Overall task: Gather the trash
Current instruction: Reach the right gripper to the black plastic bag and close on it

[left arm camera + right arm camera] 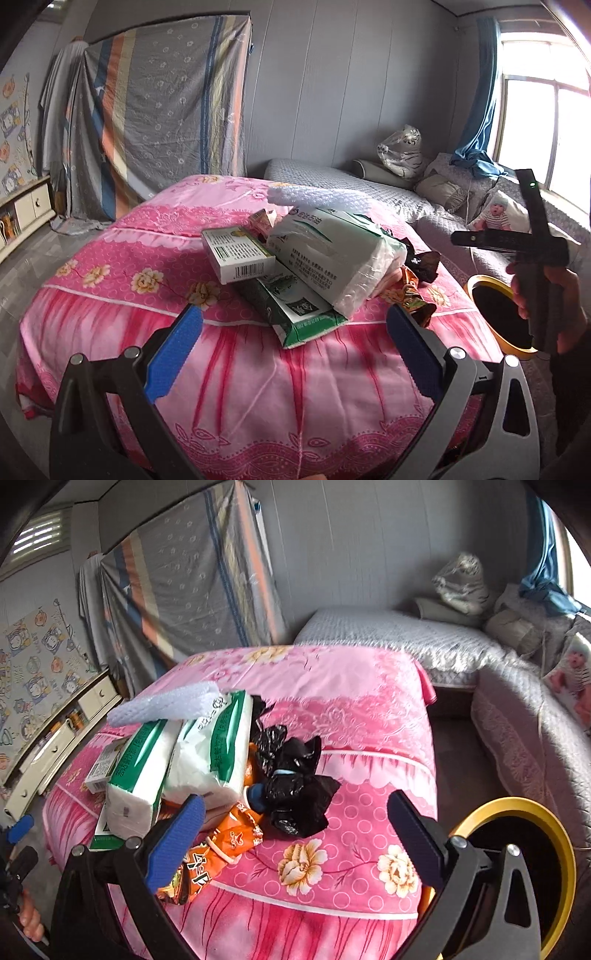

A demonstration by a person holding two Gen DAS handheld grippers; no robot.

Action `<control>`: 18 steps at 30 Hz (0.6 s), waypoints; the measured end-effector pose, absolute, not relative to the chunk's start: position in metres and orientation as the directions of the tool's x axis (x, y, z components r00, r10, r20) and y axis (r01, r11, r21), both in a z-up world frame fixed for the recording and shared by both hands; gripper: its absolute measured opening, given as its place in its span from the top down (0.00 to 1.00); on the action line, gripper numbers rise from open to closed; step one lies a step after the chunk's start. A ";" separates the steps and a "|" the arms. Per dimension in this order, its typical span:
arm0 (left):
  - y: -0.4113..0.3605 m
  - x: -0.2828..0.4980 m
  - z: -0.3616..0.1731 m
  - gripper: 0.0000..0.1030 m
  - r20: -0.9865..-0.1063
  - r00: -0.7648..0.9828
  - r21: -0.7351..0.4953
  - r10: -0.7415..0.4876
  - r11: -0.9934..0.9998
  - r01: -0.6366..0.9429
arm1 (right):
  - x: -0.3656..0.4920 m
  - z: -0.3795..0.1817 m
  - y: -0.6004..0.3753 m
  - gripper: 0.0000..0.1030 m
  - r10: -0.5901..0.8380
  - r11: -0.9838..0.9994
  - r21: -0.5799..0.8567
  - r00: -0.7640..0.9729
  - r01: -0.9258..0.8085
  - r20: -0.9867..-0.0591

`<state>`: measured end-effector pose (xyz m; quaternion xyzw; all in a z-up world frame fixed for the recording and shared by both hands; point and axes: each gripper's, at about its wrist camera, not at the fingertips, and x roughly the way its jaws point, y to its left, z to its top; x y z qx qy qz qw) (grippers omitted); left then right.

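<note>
Left tongs [293, 334] spread wide, nothing between the blue pads, poised over the near edge of the pink floral bench [110, 266]. Right tongs [295, 821] likewise wide open and empty, hovering over the bench's corner nearest the bin. Landmark: the tissue pack [332, 254], white with green print, lying in the middle of the litter pile on the bench. Just in front of the tissue pack and partly under it, a green-and-white carton [299, 314] lies flat, long axis running from the pack toward the left tongs, its end face pointing at the camera. Left of the tissue pack, a white box with barcode [238, 254] lies flat, long axis roughly crosswise, overlapping the carton. Right of the pack, an orange snack wrapper [218, 853] crumpled, its length trailing toward the bench's near edge, and a black plastic bag [291, 779] bunched up, touching the pack's side. A second tissue pack [136, 775] leans against the first in the right wrist view. Behind the pack, a small pinkish box [263, 220] and a white foam sheet [317, 195] resting on top. Right of the bench on the floor, a yellow-rimmed bin [524, 812]. Farther back, a grey quilted sofa [332, 177].
</note>
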<state>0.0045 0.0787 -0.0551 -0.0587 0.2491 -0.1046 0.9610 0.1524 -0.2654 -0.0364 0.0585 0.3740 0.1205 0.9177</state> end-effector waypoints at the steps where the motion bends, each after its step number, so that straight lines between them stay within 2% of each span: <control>1: 0.080 0.004 -0.057 0.07 -0.473 0.846 -0.184 -0.245 0.967 0.177 | 0.159 -0.038 -0.269 0.07 0.289 0.957 0.222 0.669 -0.186 -0.685; 4: 0.085 0.005 -0.063 0.07 -0.489 0.831 -0.224 -0.263 0.959 0.172 | 0.181 -0.050 -0.269 0.07 0.391 0.920 0.317 0.583 -0.230 -0.713; 7: 0.089 0.002 -0.068 0.07 -0.476 0.828 -0.275 -0.296 0.945 0.180 | 0.199 -0.062 -0.273 0.07 0.421 0.905 0.378 0.552 -0.197 -0.720; 12: 0.095 0.003 -0.071 0.07 -0.469 0.827 -0.313 -0.310 0.934 0.172 | 0.222 -0.082 -0.274 0.13 0.467 0.879 0.448 0.488 -0.165 -0.737; 15: 0.098 0.008 -0.074 0.07 -0.486 0.813 -0.339 -0.321 0.926 0.163 | 0.228 -0.092 -0.271 0.25 0.467 0.879 0.452 0.458 -0.150 -0.756; 17: 0.098 0.009 -0.071 0.07 -0.493 0.824 -0.304 -0.277 0.943 0.135 | 0.233 -0.098 -0.270 0.40 0.468 0.879 0.456 0.444 -0.141 -0.764; 18: 0.098 0.010 -0.068 0.07 -0.500 0.832 -0.267 -0.241 0.957 0.116 | 0.233 -0.100 -0.269 0.44 0.470 0.877 0.460 0.441 -0.136 -0.765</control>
